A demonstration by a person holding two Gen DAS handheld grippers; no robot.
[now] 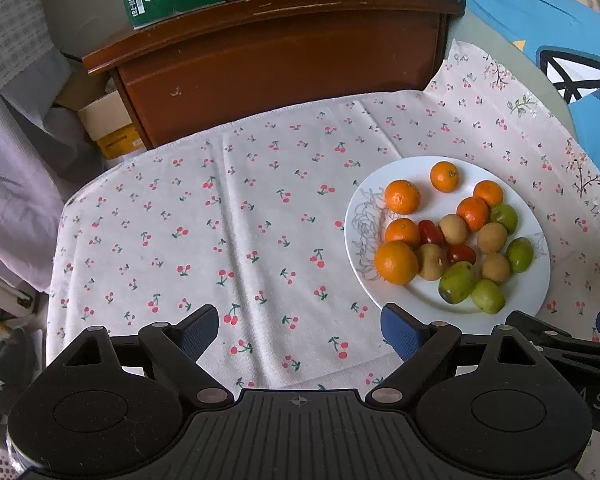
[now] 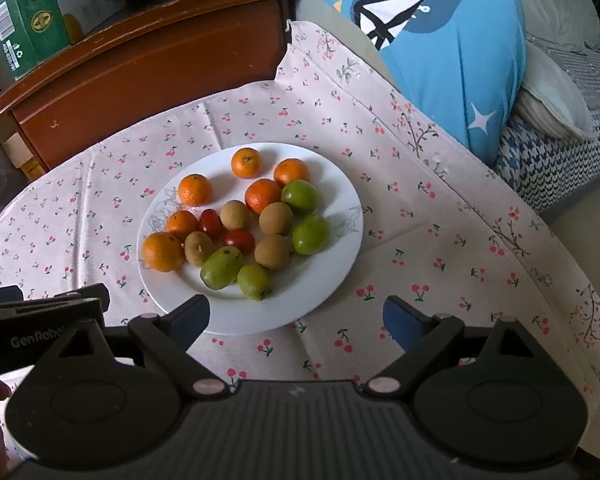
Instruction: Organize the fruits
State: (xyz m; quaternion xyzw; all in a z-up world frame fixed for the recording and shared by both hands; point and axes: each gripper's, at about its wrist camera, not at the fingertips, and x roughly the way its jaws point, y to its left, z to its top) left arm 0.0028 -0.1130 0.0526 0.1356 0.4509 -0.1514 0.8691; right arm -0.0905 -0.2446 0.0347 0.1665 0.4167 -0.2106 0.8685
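While both grippers hover above the cloth-covered desk (image 1: 260, 220), all the fruit lies on one white plate (image 2: 332, 208). On it, oranges (image 2: 195, 189) occupy the far and left portion, brown round fruits (image 2: 275, 218) the middle, green fruits (image 2: 221, 267) the near and right portion, and two small red fruits (image 2: 239, 240) sit between them. Most pieces touch a neighbour; the kinds are loosely grouped but intermixed at the centre.

Left gripper (image 1: 300, 330): jaws wide apart, empty, over bare cloth. The plate lies ahead and to its right.

Right gripper (image 2: 296, 318): jaws wide apart, empty. The plate lies directly ahead, its near rim between the fingertips, so this gripper is judged the nearer one. Nearest to it are the two elongated green fruits, whose long axes run obliquely to the approach line.

Whether this arrangement is the sorted result or a mix awaiting separation cannot be determined from the plate alone.
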